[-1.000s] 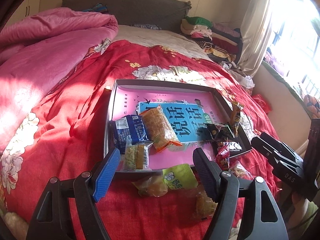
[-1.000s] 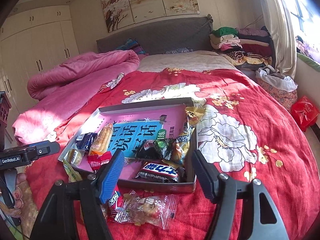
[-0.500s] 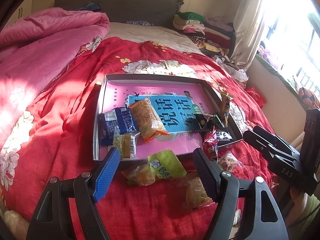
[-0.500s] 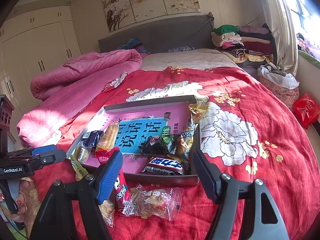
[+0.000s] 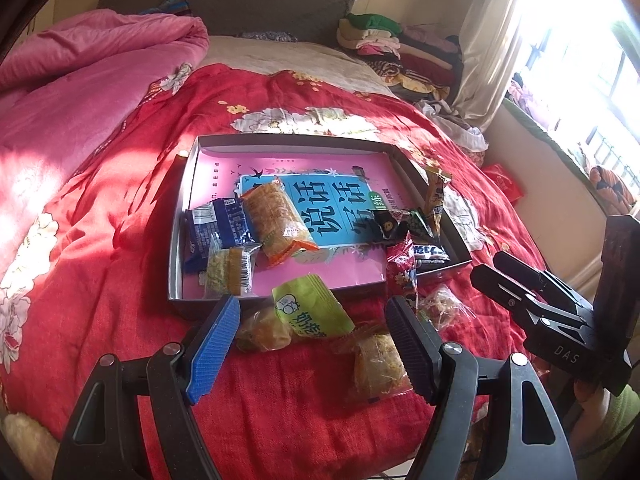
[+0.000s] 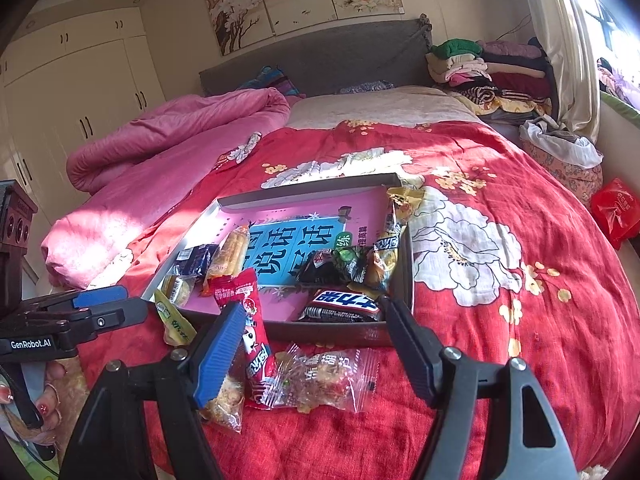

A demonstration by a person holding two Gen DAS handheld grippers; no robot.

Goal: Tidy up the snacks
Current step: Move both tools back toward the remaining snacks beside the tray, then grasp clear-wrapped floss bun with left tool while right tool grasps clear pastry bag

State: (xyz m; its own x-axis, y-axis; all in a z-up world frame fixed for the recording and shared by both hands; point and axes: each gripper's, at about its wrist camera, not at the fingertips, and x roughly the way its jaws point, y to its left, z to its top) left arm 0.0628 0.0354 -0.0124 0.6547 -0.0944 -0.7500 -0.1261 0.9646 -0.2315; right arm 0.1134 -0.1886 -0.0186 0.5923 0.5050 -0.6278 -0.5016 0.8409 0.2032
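On the red quilt just before the grey box [image 5: 182, 216], the green snack packet [image 5: 310, 312] lies between the wide-open left gripper [image 5: 310, 344]; the right gripper [image 6: 312, 344] gapes wide too, holding nothing. The packet looks light, crinkly and slippery, so pinching its flat middle seems safest.

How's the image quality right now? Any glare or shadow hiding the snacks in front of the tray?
Left wrist view: the window is blown out, sun streaks cross the tray, but the green packet reads clearly. Right wrist view: softer light, glare only at the top right; the clear bag sits in shade, still legible. Both views curve at the edges.
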